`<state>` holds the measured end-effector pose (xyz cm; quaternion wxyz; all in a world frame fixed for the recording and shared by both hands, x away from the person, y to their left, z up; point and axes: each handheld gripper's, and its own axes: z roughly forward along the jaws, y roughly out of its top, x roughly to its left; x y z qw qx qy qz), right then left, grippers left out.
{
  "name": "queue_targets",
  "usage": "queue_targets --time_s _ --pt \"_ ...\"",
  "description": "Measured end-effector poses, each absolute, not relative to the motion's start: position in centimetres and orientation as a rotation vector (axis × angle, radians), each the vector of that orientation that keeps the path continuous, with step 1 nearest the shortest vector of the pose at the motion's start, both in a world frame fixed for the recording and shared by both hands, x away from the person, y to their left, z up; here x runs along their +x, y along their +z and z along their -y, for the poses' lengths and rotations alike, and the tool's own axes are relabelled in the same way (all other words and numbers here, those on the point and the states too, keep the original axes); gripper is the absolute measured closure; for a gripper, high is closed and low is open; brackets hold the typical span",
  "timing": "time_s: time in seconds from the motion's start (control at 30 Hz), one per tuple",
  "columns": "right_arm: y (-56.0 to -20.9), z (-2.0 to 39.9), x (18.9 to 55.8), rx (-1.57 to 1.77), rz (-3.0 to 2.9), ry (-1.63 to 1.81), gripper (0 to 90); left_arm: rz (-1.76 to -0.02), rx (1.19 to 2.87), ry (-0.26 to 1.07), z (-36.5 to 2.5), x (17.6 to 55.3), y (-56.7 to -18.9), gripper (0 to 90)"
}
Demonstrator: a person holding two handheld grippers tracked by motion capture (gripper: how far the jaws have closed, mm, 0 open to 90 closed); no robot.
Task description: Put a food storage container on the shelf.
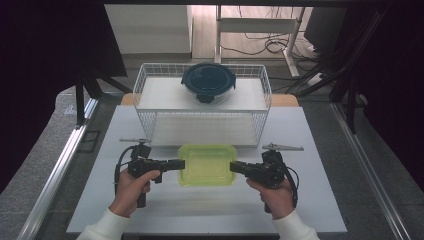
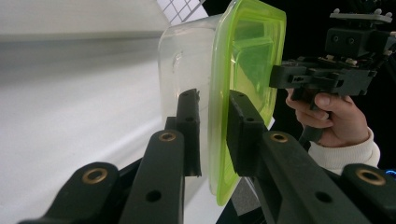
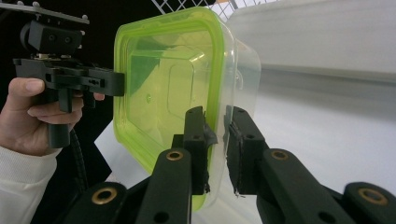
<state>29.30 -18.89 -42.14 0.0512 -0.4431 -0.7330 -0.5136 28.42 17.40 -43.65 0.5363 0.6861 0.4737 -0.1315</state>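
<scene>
In front of the white wire basket, a see-through box with a green lid sat between the two grippers above the white table, its long side running left to right and its lid facing up. The left gripper was closed tight on the box's left edge and the right gripper was closed tight on its right edge. No words could be read on the box, which looked empty, and a round box with a dark lid sat on the basket's top shelf.
</scene>
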Motion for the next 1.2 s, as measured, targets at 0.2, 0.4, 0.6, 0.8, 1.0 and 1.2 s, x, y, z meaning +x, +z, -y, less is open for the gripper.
queue_targets --time_s 0.2,0.4,0.6,0.8,1.0,1.2 --pt "-41.4 18.7 29.8 -1.335 2.232 -1.574 78.0 -1.129 1.627 -0.297 -17.6 28.6 -42.8 76.5" --pt "-40.6 18.4 30.2 -1.324 2.237 -1.588 78.0 -1.116 1.619 -0.288 -17.9 28.8 -42.0 76.5" --pt "-39.4 18.2 30.4 -1.309 2.247 -1.602 78.0 -1.107 1.611 -0.271 -18.1 29.0 -40.9 76.5" --pt "-38.4 18.0 30.6 -1.296 2.236 -1.631 77.9 -1.093 1.605 -0.257 -18.4 29.3 -39.8 76.6" --pt "-37.4 18.0 31.0 -1.283 2.250 -1.653 78.0 -1.079 1.605 -0.235 -18.4 29.5 -38.5 76.5" --pt "-35.7 17.8 30.6 -1.266 2.257 -1.695 77.9 -1.046 1.605 -0.210 -18.6 29.4 -36.9 76.6"
